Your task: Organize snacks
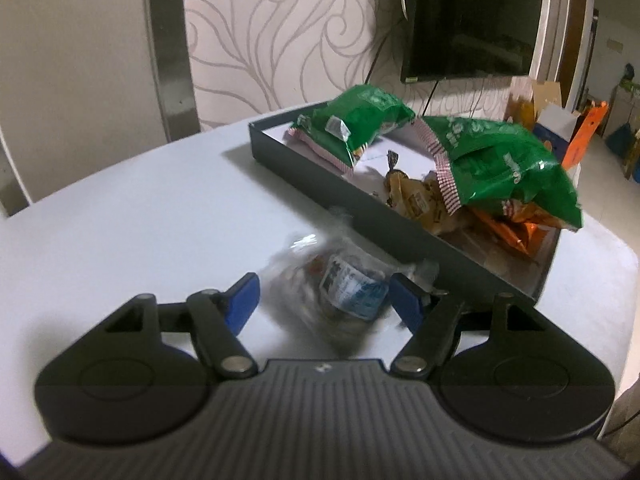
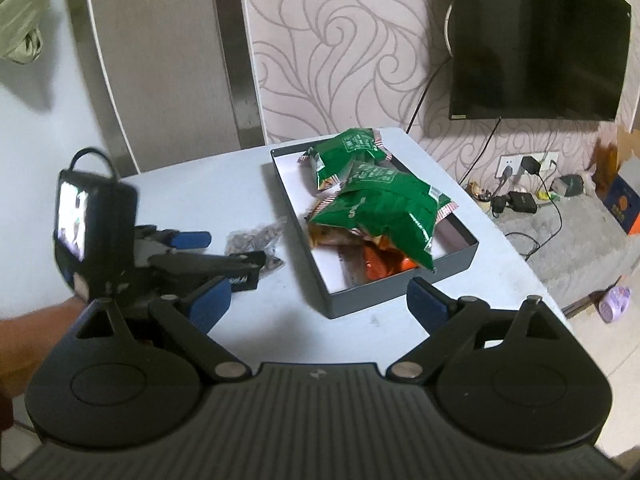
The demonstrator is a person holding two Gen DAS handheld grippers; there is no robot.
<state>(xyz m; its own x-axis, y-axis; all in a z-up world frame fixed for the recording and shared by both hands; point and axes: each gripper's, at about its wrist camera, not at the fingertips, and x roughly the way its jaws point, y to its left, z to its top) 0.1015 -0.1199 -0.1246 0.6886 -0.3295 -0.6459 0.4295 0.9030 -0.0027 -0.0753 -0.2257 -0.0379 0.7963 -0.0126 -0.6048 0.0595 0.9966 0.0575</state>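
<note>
Along the left wrist view, the left gripper (image 1: 326, 302) hung low over the pale desk (image 1: 140, 216) with its blue fingers (image 1: 242, 300) apart, a clear snack packet (image 1: 344, 286) lying blurred between them, though whether either touched it could not be told. At one o'clock from it sat the dark tray (image 1: 304, 168), holding two green bags (image 1: 356, 120) and some orange wrappers (image 1: 504, 232).

From the right wrist view, the right gripper (image 2: 318, 300) had its fingers (image 2: 426, 304) spread wide with nothing between them, above the tray's (image 2: 372, 300) near corner. At nine o'clock the left gripper (image 2: 224, 250) reached toward the clear packet (image 2: 256, 242), which lay on the desk (image 2: 208, 196) just beside the tray's left wall.
</note>
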